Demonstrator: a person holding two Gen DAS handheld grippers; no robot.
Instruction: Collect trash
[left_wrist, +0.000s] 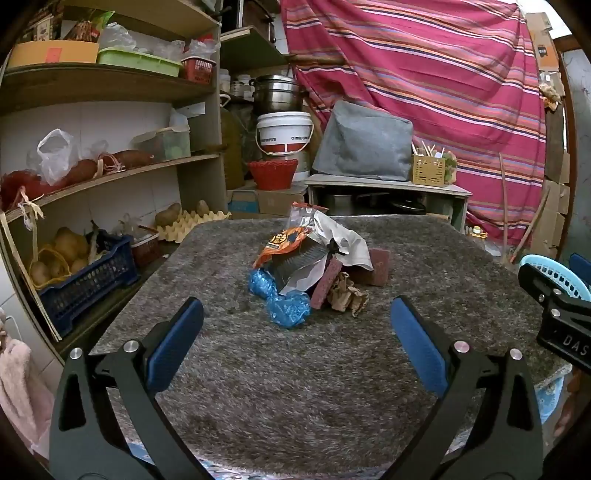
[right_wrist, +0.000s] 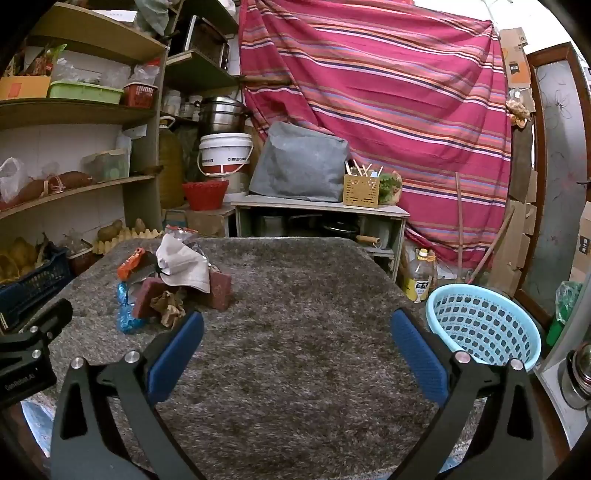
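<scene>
With both the left gripper (left_wrist: 295, 325) and right gripper (right_wrist: 295, 328) spread empty, the loosely heaped trash pile (left_wrist: 314, 266) could scatter across the bench (left_wrist: 332, 387) if one piece is tugged carelessly.

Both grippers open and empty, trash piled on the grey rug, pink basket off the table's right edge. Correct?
One error: the basket is light blue, not pink, as the right wrist view shows. The rest holds: left gripper and right gripper are open and empty, with the trash pile on the grey rug.
</scene>
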